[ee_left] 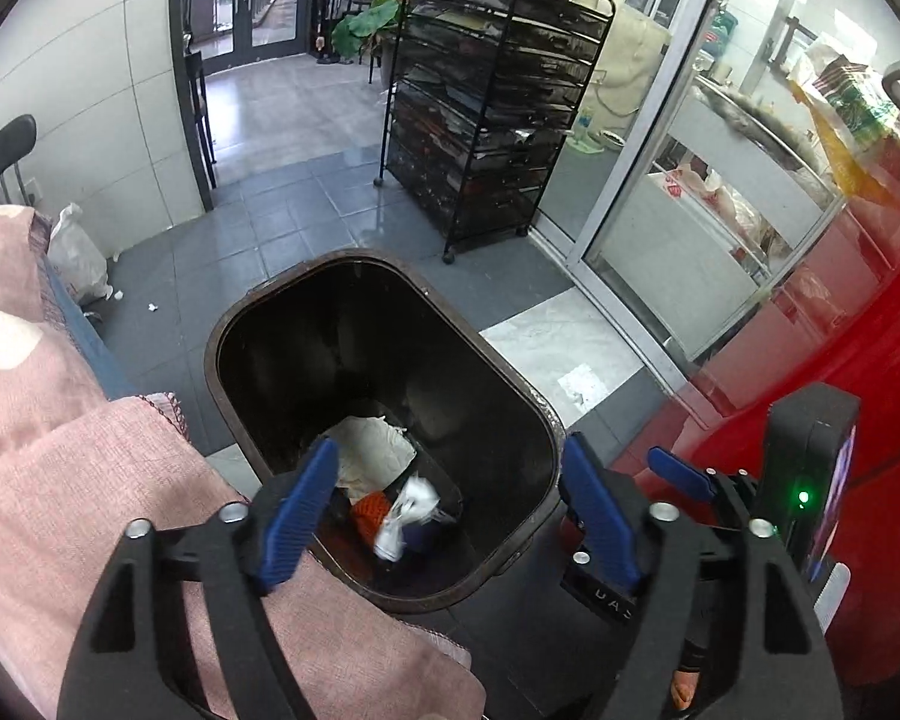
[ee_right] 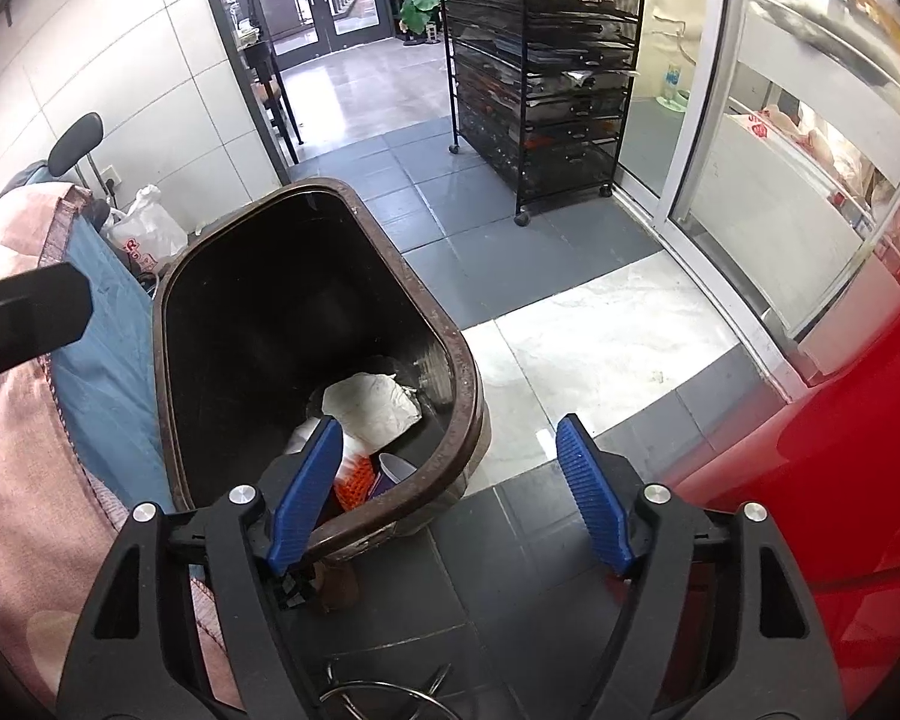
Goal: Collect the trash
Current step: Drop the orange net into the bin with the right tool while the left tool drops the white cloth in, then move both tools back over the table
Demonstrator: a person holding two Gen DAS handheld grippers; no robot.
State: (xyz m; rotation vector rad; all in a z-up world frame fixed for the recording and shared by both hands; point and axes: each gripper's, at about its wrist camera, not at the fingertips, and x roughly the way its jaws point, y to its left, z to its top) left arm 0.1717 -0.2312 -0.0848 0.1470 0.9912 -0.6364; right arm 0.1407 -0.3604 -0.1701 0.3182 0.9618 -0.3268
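Since both grippers hang over bin [ee_left: 384, 420], likely drop spot: left gripper [ee_left: 450, 510] spread, empty; right gripper [ee_right: 450, 486] spread, empty. Trash [ee_left: 378, 456] lies at bin bottom, lower centre of frame; paper scrap [ee_left: 579, 384] on floor beside.

Left gripper [ee_left: 450, 516] above dark oval plastic trash bin [ee_left: 528, 396], blue-padded jaws spread wide, nothing between. Bin bottom holds crumpled white paper sheet [ee_left: 375, 450], orange mesh scrap [ee_left: 371, 510], small white crumpled wrapper [ee_left: 411, 507]. Pink woven fabric cover [ee_left: 78, 480] touches bin's left rim. Right gripper [ee_left: 684, 474] partly visible at right. Black wire multi-tier shelf rack [ee_left: 486, 102] stands beyond on grey tile floor [ee_left: 282, 222].
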